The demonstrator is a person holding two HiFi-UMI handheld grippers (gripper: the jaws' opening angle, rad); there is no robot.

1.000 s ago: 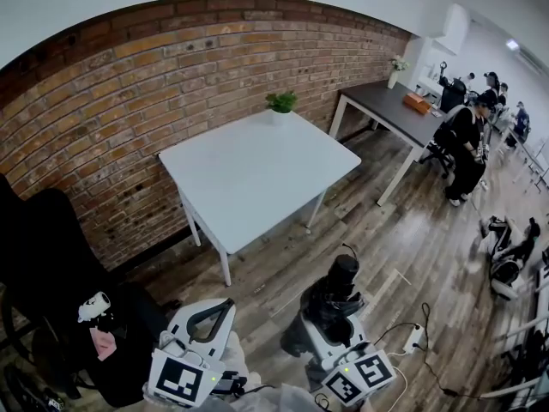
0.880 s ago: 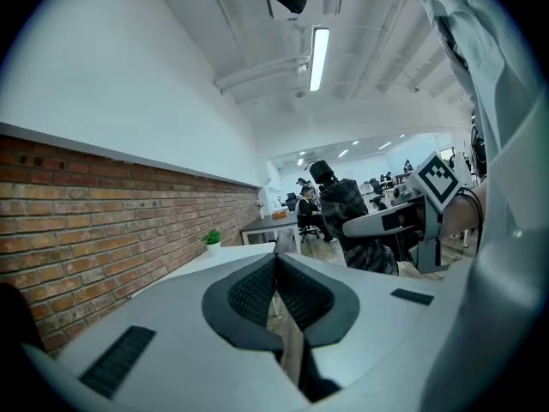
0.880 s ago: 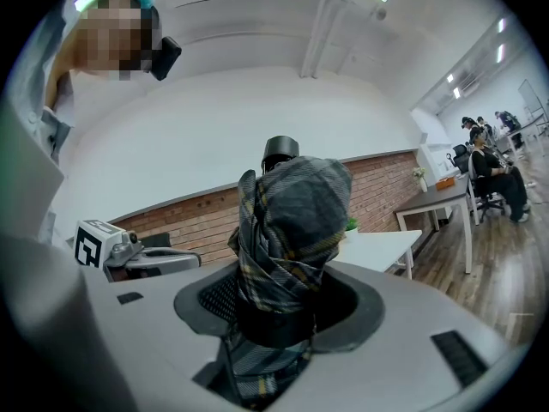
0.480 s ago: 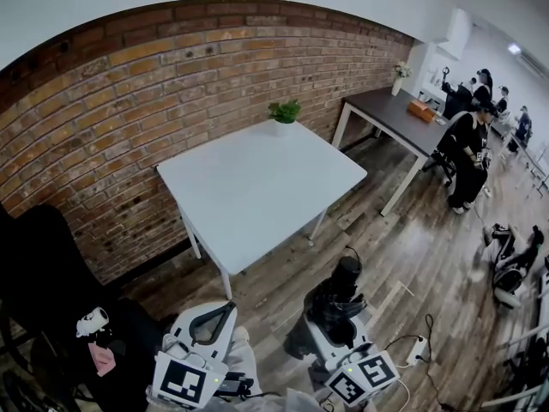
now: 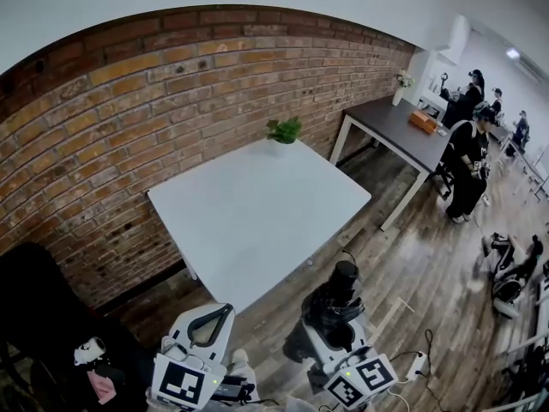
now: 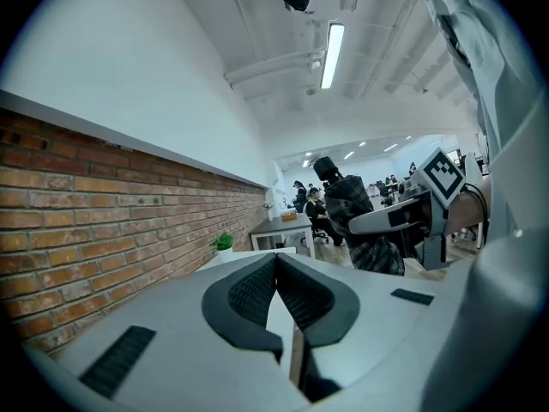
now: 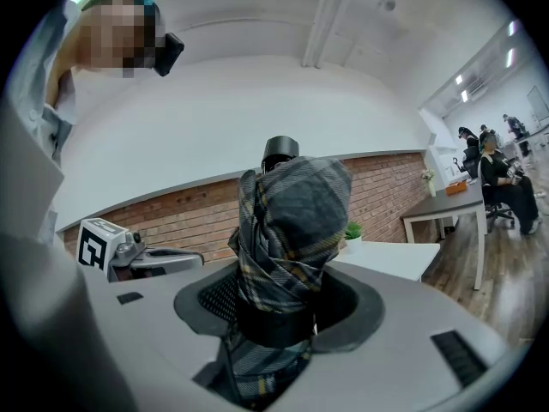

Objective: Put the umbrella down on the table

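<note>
My R gripper [image 7: 276, 305] clamps the folded umbrella [image 7: 290, 213], upright. My L gripper [image 6: 276, 269]: jaws pressed together. White table [image 5: 257, 209] ahead, apart.

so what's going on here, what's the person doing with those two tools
A person carries a hand-held gripper in each hand. The right hand-held gripper is shut on a folded plaid umbrella, held over the floor short of the white table. The left hand-held gripper is shut and empty. The umbrella is not yet on the table, which bears a small potted plant at its far edge.
</note>
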